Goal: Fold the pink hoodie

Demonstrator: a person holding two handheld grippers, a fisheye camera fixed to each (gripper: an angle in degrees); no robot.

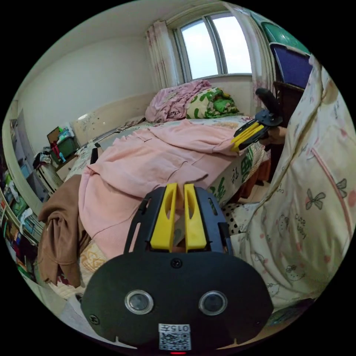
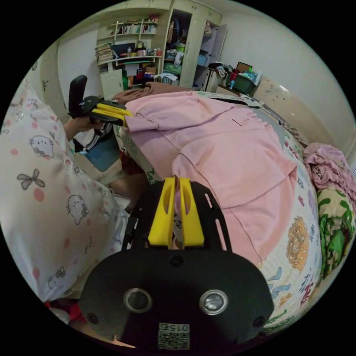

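I've got both grippers, left (image 1: 179, 187) and right (image 2: 177, 181), clamped on the hoodie's (image 2: 222, 148) near edge, hoodie spread across the bed (image 2: 300, 259); no writing legible on it.

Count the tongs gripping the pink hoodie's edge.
2. The left tongs pinch one corner of the pink hoodie at the bed's edge; the right tongs pinch the other.

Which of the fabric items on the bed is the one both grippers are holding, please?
The pink hoodie spread flat across the bed; the brown garment hangs off one end, and the crumpled pink blanket lies beside the window.
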